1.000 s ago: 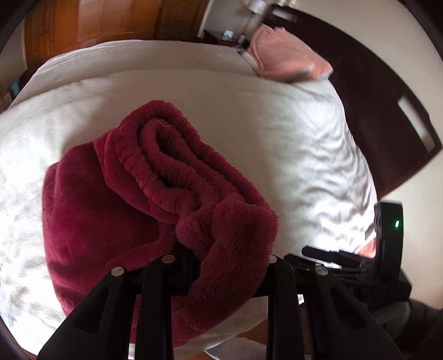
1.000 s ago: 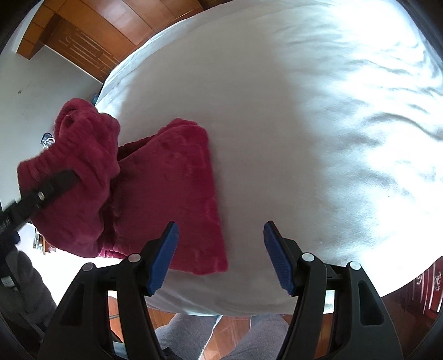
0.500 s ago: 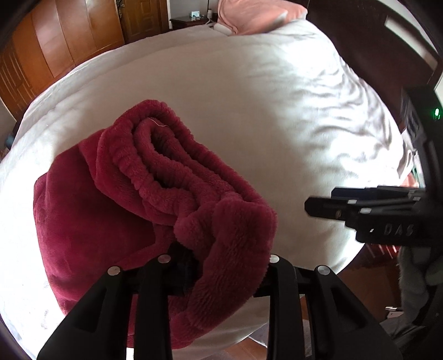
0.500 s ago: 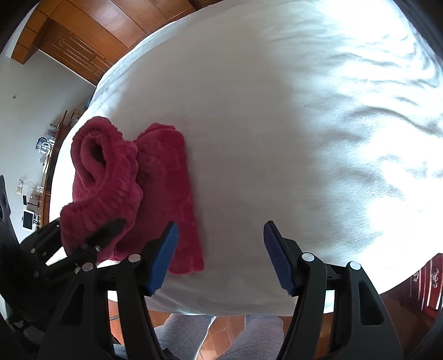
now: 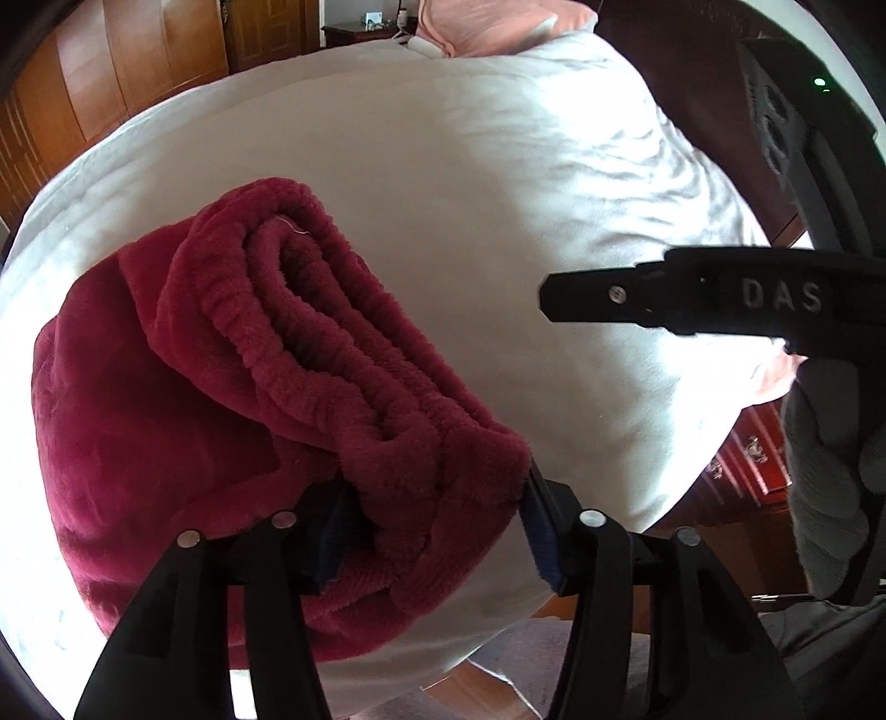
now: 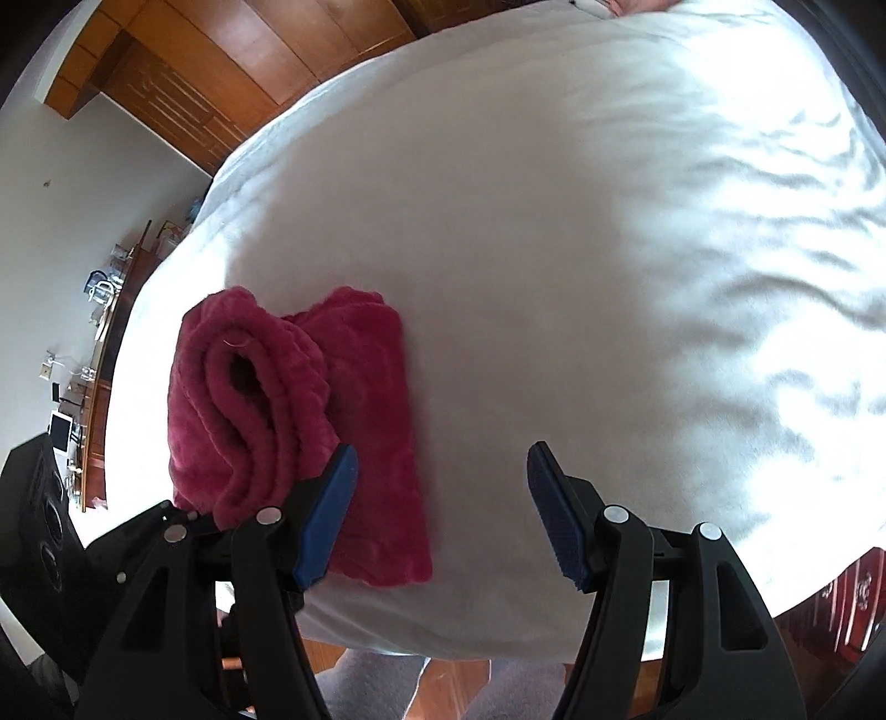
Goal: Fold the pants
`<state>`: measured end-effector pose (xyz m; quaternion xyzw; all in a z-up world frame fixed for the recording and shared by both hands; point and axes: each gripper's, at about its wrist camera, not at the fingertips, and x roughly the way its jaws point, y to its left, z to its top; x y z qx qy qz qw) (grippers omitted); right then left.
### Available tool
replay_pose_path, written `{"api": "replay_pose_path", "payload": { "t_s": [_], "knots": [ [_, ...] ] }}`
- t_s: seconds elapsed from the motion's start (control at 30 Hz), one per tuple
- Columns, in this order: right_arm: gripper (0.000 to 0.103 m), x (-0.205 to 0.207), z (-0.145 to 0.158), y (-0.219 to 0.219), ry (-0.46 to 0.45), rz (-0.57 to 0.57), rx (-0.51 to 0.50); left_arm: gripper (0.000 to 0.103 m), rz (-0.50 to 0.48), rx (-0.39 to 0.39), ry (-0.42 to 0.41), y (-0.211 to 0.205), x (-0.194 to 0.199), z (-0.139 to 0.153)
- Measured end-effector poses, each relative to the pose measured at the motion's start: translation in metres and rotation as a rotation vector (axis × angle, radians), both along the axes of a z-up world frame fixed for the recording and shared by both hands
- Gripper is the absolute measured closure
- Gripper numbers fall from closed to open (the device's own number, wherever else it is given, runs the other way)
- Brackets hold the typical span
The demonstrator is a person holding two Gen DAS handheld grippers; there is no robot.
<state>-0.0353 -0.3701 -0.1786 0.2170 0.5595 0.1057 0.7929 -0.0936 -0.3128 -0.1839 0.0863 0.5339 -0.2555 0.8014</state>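
The dark red fleece pants [image 5: 183, 421] lie folded into a thick bundle near the front edge of the white bed [image 5: 470, 183]. My left gripper [image 5: 432, 526] is shut on the elastic waistband end of the bundle, which bulges between its blue pads. In the right wrist view the pants [image 6: 376, 421] sit at lower left. My right gripper [image 6: 440, 515] is open and empty over bare sheet just right of the pants. It also shows side-on in the left wrist view [image 5: 664, 299].
A pink pillow [image 5: 498, 22] lies at the head of the bed. A dark wooden headboard [image 5: 692, 66] stands at the right. Wooden wardrobes [image 6: 232, 72] line the far wall. A desk with clutter [image 6: 88, 343] is at left. Wood floor shows below the bed edge.
The left gripper has carried the waistband bundle lower onto the folded pants near the bed edge. The right gripper has come closer to the left one, staying open.
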Motion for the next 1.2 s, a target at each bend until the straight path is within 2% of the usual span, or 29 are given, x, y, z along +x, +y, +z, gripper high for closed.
{"api": "replay_pose_path", "payload": {
  "t_s": [0.3,0.47,0.57,0.77,0.9,0.97,1.07,1.1,1.13,1.2],
  "knots": [
    [0.038,0.018,0.017,0.025,-0.035,0.033,0.056,0.047,-0.007,-0.142,0.018,0.035,-0.014,0.024],
    [0.038,0.027,0.030,0.047,-0.064,0.073,0.093,0.046,-0.007,-0.189,0.018,0.053,-0.023,0.035],
    [0.032,0.034,0.037,0.061,-0.077,0.088,0.123,0.046,-0.004,-0.187,0.014,0.060,-0.027,0.038],
    [0.032,0.045,0.039,0.089,-0.080,0.131,0.102,0.046,0.102,-0.195,0.040,0.093,-0.024,0.036],
    [0.032,0.050,0.027,0.103,-0.044,0.145,0.080,0.046,0.229,-0.224,0.073,0.126,-0.019,0.031],
    [0.032,0.053,0.016,0.114,-0.021,0.157,0.018,0.046,0.293,-0.227,0.084,0.140,-0.015,0.029],
    [0.033,0.054,0.002,0.130,-0.007,0.190,-0.080,0.046,0.393,-0.168,0.092,0.160,-0.009,0.022],
    [0.041,0.053,0.001,0.133,-0.010,0.195,-0.108,0.046,0.414,-0.159,0.089,0.166,-0.007,0.020],
    [0.059,0.051,0.002,0.133,-0.020,0.195,-0.119,0.046,0.430,-0.156,0.086,0.171,-0.005,0.019],
    [0.076,0.049,0.004,0.128,-0.024,0.186,-0.129,0.046,0.471,-0.148,0.081,0.183,0.000,0.015]
  ]
}}
